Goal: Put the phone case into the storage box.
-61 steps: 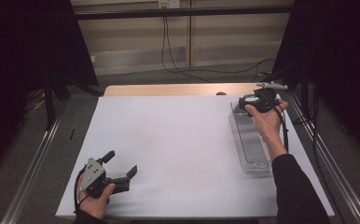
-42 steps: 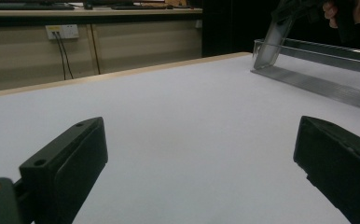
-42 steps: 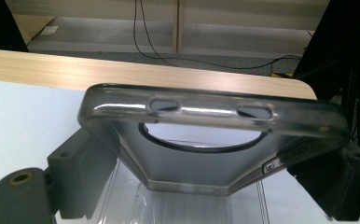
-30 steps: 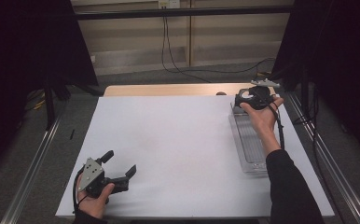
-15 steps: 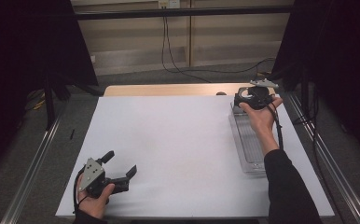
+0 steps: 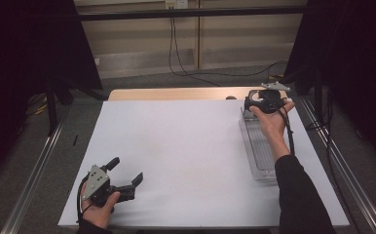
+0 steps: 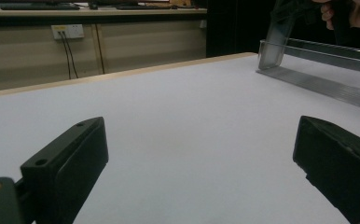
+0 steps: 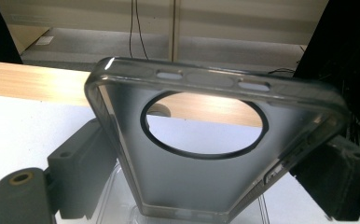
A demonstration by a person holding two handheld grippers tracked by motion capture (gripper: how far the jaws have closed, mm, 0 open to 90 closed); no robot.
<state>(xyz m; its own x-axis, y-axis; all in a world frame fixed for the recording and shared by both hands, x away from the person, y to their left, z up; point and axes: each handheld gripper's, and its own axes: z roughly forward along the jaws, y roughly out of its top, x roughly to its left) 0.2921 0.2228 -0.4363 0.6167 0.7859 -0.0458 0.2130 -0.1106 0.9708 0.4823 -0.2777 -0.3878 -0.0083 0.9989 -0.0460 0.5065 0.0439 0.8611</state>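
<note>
Right gripper view: phone case bottom cut off.

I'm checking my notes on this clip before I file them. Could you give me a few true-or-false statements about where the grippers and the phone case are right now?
1. The right hand-held gripper holds a translucent phone case between its jaws. True.
2. The left hand-held gripper is clamped on a pen. False: its jaws stand open and empty over the white table.
3. The phone case has a round camera opening. True.
4. A clear tray lies along the table's left side. False: it lies at the right side.
5. The two grippers touch each other. False: they sit far apart, at opposite corners.
</note>
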